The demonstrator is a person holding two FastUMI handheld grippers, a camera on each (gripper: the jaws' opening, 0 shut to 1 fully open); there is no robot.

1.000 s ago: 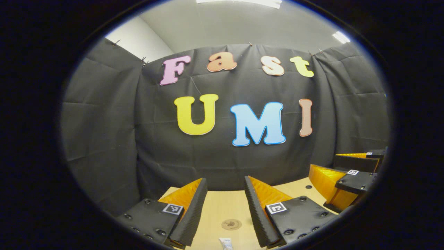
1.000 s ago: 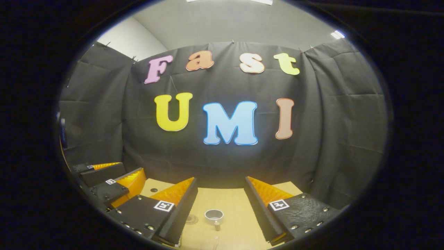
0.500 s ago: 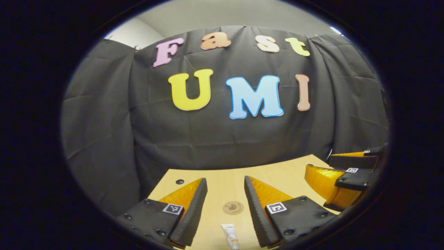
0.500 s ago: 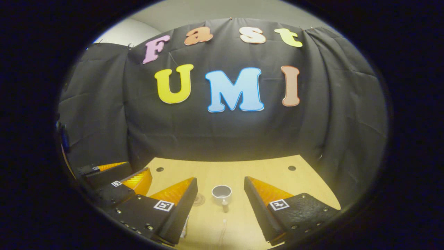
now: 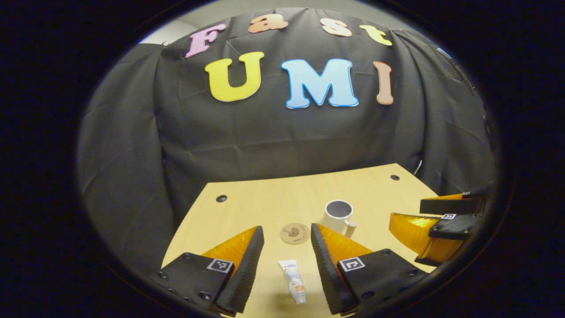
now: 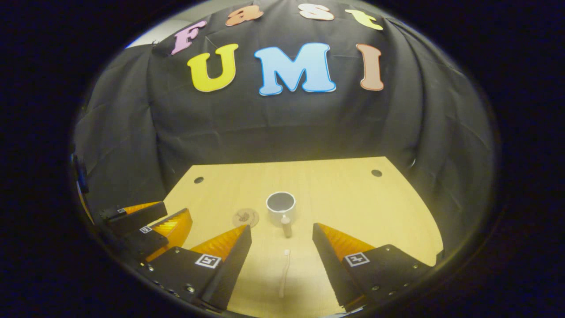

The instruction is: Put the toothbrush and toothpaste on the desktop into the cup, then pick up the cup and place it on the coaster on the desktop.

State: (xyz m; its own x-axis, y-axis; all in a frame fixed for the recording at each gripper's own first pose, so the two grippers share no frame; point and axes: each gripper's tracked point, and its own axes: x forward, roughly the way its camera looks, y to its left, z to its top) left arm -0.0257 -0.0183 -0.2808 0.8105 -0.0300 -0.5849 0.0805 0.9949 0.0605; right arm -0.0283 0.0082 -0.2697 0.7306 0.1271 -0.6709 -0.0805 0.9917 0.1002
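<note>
Left gripper view: left gripper (image 5: 287,234) fingers spread over paste (image 5: 294,286), label unreadable | right gripper (image 6: 281,232) spread above brush (image 6: 284,272) | cup (image 6: 280,206) mid-desk (image 6: 353,194).

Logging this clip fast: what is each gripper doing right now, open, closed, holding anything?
Left gripper: open, empty, above the toothpaste.
Right gripper: open, empty, above the toothbrush.

A light wooden table top (image 5: 265,203) with a smooth pale grain is seen in both views. Small round dark holes (image 6: 376,172) are set near its back corners. A black cloth wall (image 6: 282,123) with soft folds is hung behind and beside it. A bit of plain white wall (image 5: 174,33) is seen above the cloth.
</note>
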